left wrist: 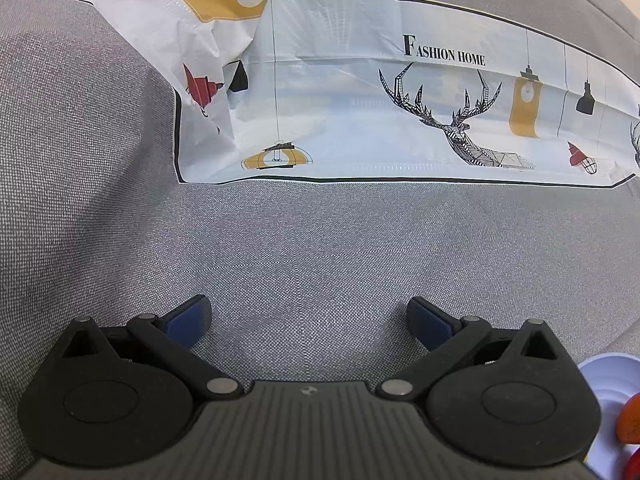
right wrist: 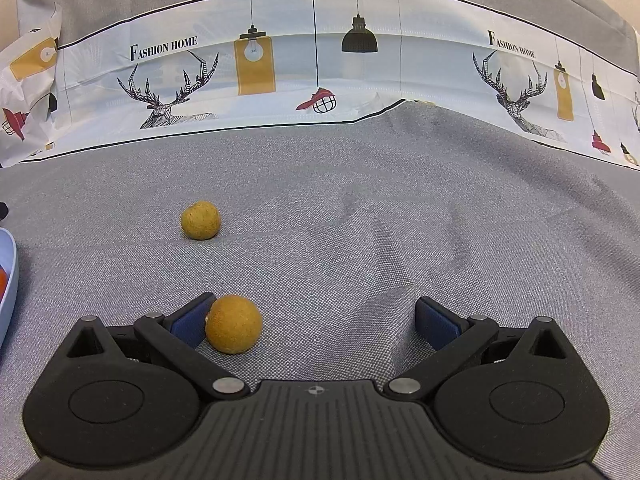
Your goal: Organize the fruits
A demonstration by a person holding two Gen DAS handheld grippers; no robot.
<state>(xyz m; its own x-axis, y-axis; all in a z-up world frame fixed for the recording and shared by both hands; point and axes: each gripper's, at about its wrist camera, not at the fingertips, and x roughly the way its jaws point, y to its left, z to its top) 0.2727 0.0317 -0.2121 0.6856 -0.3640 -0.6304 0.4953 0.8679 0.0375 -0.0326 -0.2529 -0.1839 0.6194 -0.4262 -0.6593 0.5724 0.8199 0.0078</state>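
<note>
Left wrist: left gripper (left wrist: pixel 309 322) spread, empty, over grey surface (left wrist: pixel 300 240); bowl (left wrist: pixel 600 372) at right edge, fruit inside.

Right wrist: right gripper (right wrist: pixel 314 322) spread; near fruit (right wrist: pixel 234 329) touching left pad (right wrist: pixel 191 326), off-centre. Closing now likely to roll it away. Far fruit (right wrist: pixel 200 220) well apart. Cloth wrinkles could snag.

So the whole surface is covered in a wrinkly grey woven cloth (right wrist: pixel 360 240), and sitting right on it are two round yellowish fruits (right wrist: pixel 200 220) (right wrist: pixel 234 324) set apart, a pale blue plate (right wrist: pixel 10 280) at the left edge, plus a white printed "Fashion Home" sheet (right wrist: pixel 320 64) along the back.
</note>
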